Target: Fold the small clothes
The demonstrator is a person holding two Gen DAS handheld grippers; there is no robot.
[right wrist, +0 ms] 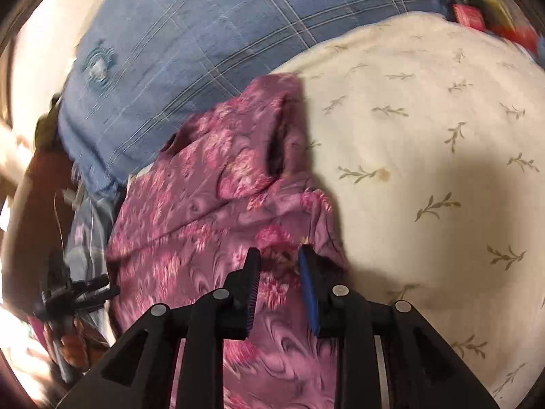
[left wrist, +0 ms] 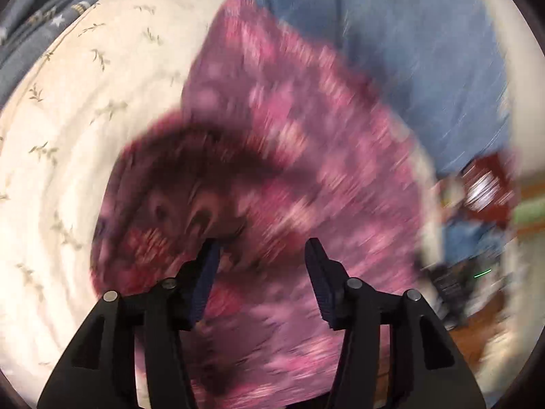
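The magenta floral-print garment (right wrist: 211,211) lies rumpled on the cream leaf-sprigged bedsheet (right wrist: 425,129), just below the blue plaid pillow (right wrist: 190,34). The left gripper (left wrist: 262,248) and the right gripper (right wrist: 279,255) hover over it, jaws spread, pinching nothing. Best now: pinch matching edges and draw them evenly.

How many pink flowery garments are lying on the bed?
1. The pink flowery garment lies crumpled on the cream sheet, beside the blue plaid blanket. More could be hidden beneath it.
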